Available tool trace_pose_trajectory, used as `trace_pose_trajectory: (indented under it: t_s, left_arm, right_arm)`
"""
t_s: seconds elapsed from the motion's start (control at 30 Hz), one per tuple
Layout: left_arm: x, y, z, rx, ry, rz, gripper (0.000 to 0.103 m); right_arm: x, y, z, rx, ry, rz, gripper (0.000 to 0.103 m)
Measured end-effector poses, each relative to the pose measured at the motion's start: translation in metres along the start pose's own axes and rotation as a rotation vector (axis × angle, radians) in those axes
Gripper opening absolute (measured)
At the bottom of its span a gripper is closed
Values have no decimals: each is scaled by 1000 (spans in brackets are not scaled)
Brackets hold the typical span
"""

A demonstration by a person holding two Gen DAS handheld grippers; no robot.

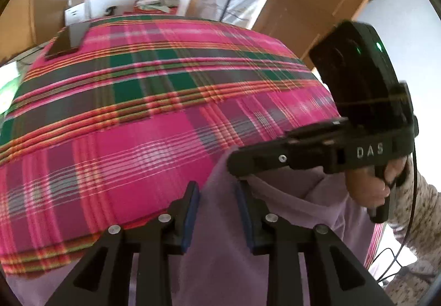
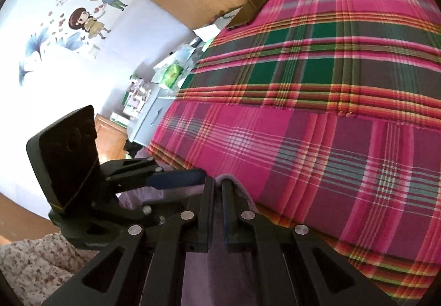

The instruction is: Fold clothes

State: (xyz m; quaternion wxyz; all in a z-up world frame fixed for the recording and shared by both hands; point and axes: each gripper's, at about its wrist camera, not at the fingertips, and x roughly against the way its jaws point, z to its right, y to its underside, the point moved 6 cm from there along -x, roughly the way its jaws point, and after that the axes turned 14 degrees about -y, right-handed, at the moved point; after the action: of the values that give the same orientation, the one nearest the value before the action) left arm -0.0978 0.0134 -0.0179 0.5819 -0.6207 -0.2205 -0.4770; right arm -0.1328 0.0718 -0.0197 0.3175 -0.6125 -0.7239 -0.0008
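My right fingers [image 2: 217, 190] pinch a fold of the lilac garment [image 2: 217, 264] at the near edge of the plaid bed [image 2: 317, 118]. My left fingers [image 1: 217, 195] stand apart around it; most of the cloth is hidden below.

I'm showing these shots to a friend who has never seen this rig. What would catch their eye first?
The loud pink and green plaid bedcover fills most of both views. At its near edge lies a pale lilac garment, with the left gripper open around a fold of it and the right gripper pinched on its edge. On the wall at the left of the right wrist view, a cartoon sticker of two children stands out.
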Motion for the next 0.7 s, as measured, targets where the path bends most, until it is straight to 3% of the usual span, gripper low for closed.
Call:
trace_pose_trajectory:
  t_s: [0.17,0.3,0.43,0.7]
  left_arm:
    - [-12,-2,0,11,24,-33,29]
    - [-18,0,1,10,15,-47,15]
    - [-20,-1,0,25,9,-41,9]
    - [-11,-6,-12,108,20,5,6]
  right_arm:
    - [0,1,6,-29,1,-21,6]
    - [4,4,7,-23,15,-32,9]
    - [15,6,6,-9,31,-18,19]
    - [78,38,4,121,200,33,22]
